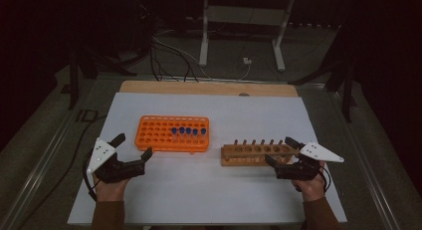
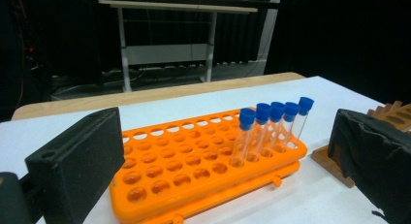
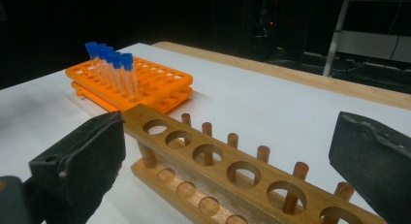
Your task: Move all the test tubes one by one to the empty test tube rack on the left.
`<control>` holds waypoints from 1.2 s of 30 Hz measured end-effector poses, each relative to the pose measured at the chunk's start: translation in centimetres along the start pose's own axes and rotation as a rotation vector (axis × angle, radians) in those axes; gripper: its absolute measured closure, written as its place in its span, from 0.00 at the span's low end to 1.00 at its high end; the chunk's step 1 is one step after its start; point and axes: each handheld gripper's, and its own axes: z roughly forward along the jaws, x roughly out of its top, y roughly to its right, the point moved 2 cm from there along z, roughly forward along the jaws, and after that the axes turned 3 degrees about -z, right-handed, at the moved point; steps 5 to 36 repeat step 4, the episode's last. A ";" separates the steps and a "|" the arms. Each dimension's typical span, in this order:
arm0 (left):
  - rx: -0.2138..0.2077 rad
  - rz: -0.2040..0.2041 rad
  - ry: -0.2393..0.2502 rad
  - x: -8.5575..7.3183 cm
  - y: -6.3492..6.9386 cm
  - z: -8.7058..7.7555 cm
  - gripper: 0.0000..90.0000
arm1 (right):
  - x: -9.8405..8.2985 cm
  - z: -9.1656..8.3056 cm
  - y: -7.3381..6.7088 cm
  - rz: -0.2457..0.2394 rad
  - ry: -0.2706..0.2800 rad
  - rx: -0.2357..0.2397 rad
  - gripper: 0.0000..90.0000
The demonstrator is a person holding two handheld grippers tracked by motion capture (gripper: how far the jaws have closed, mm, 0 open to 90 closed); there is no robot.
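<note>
Two hand-held grippers poised before two test-tube racks on a white surface (image 1: 209, 190).

The left hand-held gripper (image 1: 133, 146) stands with jaws wide apart and nothing between them, just short of the orange rack (image 1: 172, 134), which carries five blue-capped tubes (image 2: 271, 129) upright in a row near one end. The right hand-held gripper (image 1: 280, 151), jaws likewise spread and gripping nothing, flanks the end of the wooden rack (image 1: 256, 154), whose holes hold no tubes; the racks lie near each other, apart.
</note>
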 end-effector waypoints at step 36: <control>0.006 -0.002 -0.009 -0.3 -0.1 0.2 0.00 | -0.2 0.0 0.2 0.008 -0.004 -0.004 0.00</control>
